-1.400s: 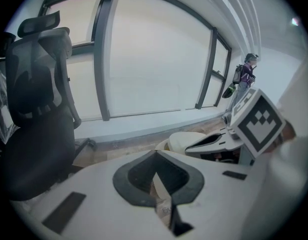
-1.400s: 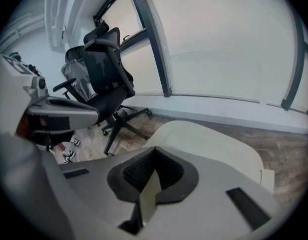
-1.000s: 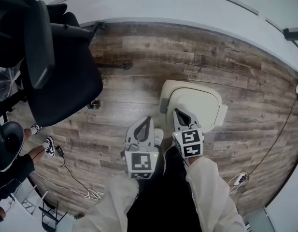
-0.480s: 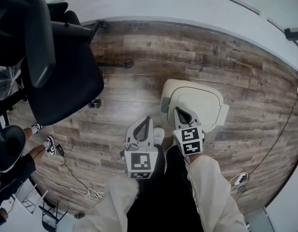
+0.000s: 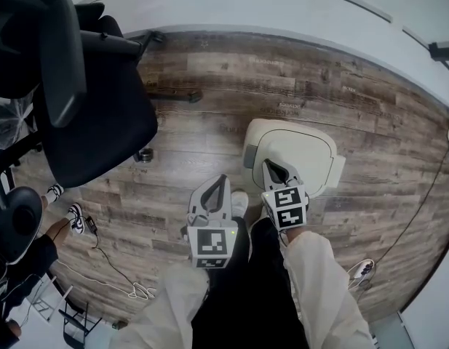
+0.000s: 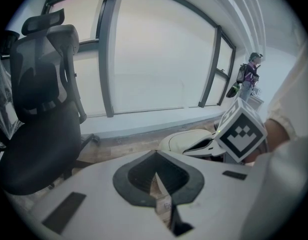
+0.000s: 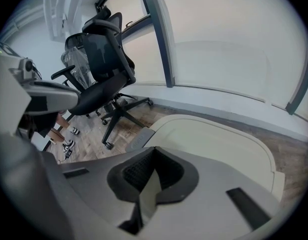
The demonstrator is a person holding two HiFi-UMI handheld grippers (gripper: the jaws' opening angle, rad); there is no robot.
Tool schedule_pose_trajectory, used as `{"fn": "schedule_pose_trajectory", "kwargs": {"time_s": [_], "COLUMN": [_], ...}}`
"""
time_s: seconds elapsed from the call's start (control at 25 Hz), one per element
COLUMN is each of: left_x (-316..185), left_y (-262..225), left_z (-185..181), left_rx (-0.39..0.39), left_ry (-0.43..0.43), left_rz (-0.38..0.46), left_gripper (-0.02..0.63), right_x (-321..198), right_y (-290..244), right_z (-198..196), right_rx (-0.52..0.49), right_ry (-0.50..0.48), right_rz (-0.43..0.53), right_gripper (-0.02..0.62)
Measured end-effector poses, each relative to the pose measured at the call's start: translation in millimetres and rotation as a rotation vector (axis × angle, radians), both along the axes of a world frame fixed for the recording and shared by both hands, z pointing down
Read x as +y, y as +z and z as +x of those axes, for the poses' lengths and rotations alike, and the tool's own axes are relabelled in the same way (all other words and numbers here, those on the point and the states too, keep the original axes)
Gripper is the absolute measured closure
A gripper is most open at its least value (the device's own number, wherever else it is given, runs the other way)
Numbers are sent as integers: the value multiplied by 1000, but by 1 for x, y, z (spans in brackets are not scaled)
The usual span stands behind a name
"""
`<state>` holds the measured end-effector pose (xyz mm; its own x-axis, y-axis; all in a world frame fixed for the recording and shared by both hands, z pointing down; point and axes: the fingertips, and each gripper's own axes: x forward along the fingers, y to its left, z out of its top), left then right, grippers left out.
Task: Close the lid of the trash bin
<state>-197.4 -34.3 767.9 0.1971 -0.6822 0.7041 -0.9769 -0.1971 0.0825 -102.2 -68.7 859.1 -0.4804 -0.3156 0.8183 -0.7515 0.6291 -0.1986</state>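
Looking steeply down at a wood-plank floor [image 5: 209, 86], a cream trash bin [image 5: 327, 167] with rounded corners stands right of centre in the frame, just ahead of the person's feet. Its lid [image 5: 297, 147] appears to lie flat on the bin, with no dark opening showing, so the closing looks done or nearly so. The right gripper [image 5: 270, 167] points down at the near edge of the lid, which is probably where a push would seat it. Whether its tip touches the lid cannot be told. In the right gripper view the jaws are drawn together at the tips with nothing caught between them, and the pale lid [image 7: 218, 144] fills the space just beyond. The left gripper [image 5: 223, 180] hangs just beside it, left of the bin and over bare floor and the toe of a shoe [image 5: 239, 203], seemingly idle and kept out of the way. Its jaws also meet at the tips and hold nothing. A black office chair [image 5: 93, 115] fills the upper left of the frame, well apart from the bin. A thin cable [image 5: 111, 267] trails across the floor at lower left.
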Motion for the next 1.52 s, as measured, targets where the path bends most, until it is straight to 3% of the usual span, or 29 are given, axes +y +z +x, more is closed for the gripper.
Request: {"fn": "schedule_pose_trajectory", "kwargs": {"time_s": [0.28, 0.68, 0.84, 1.12, 1.52], "left_x": [7, 7, 10, 18, 15], "left_y": [-8, -60, -107, -218, -396], "left_z": [5, 23, 30, 39, 74], "left_rx": [-8, -39, -53, -62, -31], "left_ry": [19, 72, 67, 76, 110], "left_rz": [7, 43, 60, 127, 281], "left_gripper": [598, 598, 598, 598, 598], "right_x": [-1, 7, 10, 12, 23], "right_y": [-2, -69, -129, -275, -489], "right_z": [7, 62, 85, 123, 170], "right_rx": [-20, -15, -37, -107, -199], "right_ry": [35, 114, 130, 245, 345], "right_rz": [-67, 8, 51, 158, 373], "right_gripper": [572, 572, 572, 572, 572]}}
